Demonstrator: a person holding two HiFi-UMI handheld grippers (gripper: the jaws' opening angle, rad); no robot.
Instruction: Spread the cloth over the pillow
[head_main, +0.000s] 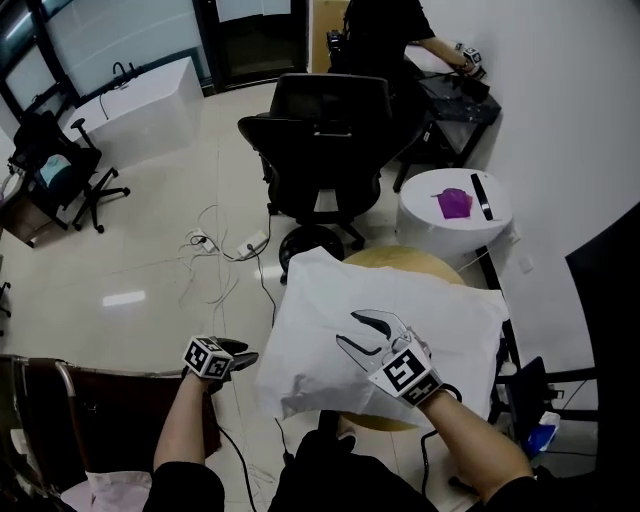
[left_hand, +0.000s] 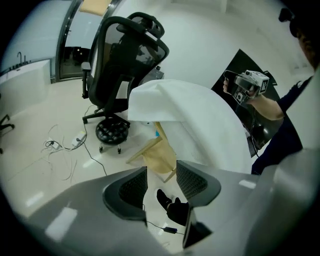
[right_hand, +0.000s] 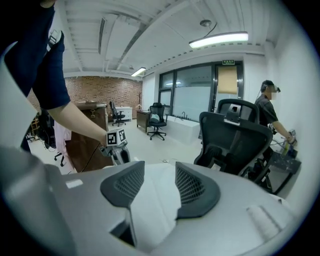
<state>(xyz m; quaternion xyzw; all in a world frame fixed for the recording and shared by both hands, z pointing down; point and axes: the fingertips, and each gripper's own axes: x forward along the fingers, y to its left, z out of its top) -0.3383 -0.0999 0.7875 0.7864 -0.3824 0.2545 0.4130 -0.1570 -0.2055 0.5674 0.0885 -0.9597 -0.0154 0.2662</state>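
Observation:
A white cloth (head_main: 310, 350) lies draped over a bulky shape on a round wooden table (head_main: 400, 262); no separate pillow shows under it. My right gripper (head_main: 347, 327) hovers over the middle of the cloth, jaws open and nothing pinched. In the right gripper view the cloth (right_hand: 155, 200) shows below the open right gripper (right_hand: 159, 175). My left gripper (head_main: 245, 352) hangs off the cloth's left edge, above the floor, open and empty. The left gripper view has the left gripper (left_hand: 160, 182) over floor and a shoe, with the draped cloth (left_hand: 200, 120) ahead.
A black office chair (head_main: 325, 140) stands just behind the table. A white round side table (head_main: 420, 200) at the right carries a purple item (head_main: 454, 203). Cables (head_main: 215, 245) trail on the floor. A brown wooden piece (head_main: 100, 400) stands at lower left. A person (head_main: 385, 30) works at the back.

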